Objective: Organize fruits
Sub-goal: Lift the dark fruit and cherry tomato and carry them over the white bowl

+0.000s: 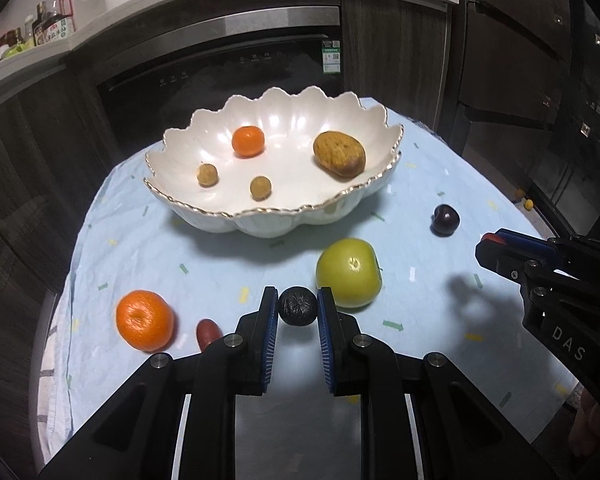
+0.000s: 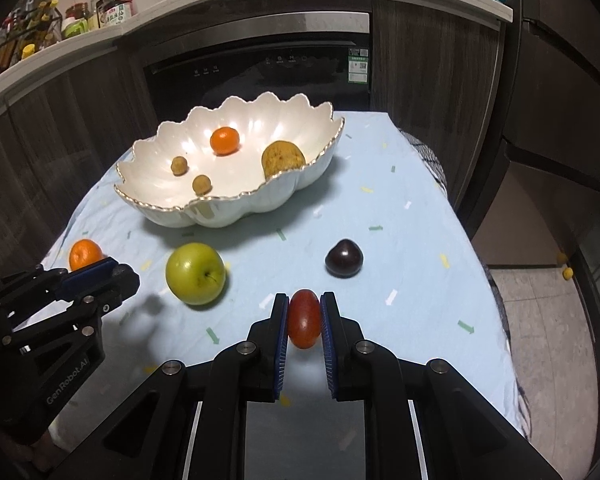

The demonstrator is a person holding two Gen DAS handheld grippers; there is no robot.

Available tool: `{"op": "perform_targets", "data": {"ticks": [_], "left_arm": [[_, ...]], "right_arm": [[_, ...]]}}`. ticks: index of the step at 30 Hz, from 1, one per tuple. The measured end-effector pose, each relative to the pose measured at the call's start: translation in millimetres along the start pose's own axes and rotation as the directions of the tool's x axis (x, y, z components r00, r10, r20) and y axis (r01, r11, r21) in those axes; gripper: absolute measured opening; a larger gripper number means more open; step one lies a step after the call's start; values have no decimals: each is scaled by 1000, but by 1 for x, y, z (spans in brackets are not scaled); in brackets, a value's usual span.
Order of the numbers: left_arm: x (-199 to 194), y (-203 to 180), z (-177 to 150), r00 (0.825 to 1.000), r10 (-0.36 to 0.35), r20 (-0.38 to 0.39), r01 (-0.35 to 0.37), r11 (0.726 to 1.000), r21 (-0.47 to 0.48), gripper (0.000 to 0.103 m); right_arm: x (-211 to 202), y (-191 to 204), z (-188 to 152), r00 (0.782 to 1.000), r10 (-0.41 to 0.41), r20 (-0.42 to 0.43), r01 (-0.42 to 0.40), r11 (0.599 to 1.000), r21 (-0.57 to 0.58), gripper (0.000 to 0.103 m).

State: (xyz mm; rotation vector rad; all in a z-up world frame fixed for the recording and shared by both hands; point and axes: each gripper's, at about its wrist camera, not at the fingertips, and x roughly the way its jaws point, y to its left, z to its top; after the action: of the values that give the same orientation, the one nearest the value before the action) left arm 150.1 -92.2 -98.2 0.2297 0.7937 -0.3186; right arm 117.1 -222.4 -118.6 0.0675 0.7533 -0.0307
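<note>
The jaws of the left gripper (image 1: pixel 298 307) are closed on a small, dark, wrinkled fruit (image 1: pixel 298 306), which is pinched at its sides between the blue pads; the jaws of the right gripper (image 2: pixel 305 317) are closed on a red oval fruit (image 2: pixel 304 319), held with its long axis running along the fingers. Both fruits appear to be carried clear of the surface (image 1: pixel 220 252), which is draped in a pale blue cloth.

The scalloped white bowl (image 1: pixel 228 222) is seen straight ahead of and beyond both pairs of jaws, toward the far end of the surface. In the left view it lies almost directly in front; in the right view it is set ahead and to the left, so the left hand is judged the nearer to it. A small orange (image 1: pixel 248 141), a brown oval fruit (image 1: pixel 339 154) and two small tan fruits (image 1: pixel 207 175) are already held in it.

Between the jaws and the bowl, a green apple (image 1: pixel 349 273) is lying just ahead and to the right of the left jaws, so a path over it may be needed. A large orange (image 1: pixel 145 320) and a dark plum (image 1: pixel 445 219) are left on the cloth.
</note>
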Motion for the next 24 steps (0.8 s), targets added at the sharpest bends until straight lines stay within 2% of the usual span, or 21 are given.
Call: {"op": "perform_targets", "data": {"ticks": [14,24], "left_arm": [[-9,14,19,999,23,34,-22,999,-27,20],[-6,37,49,997,37,68,-34,998,-58,20]], "right_arm": [[-5,9,23,999,22,36,-21,1000,-12,17],[0,16,53,996,39,82,-36,999,-36,17]]}}
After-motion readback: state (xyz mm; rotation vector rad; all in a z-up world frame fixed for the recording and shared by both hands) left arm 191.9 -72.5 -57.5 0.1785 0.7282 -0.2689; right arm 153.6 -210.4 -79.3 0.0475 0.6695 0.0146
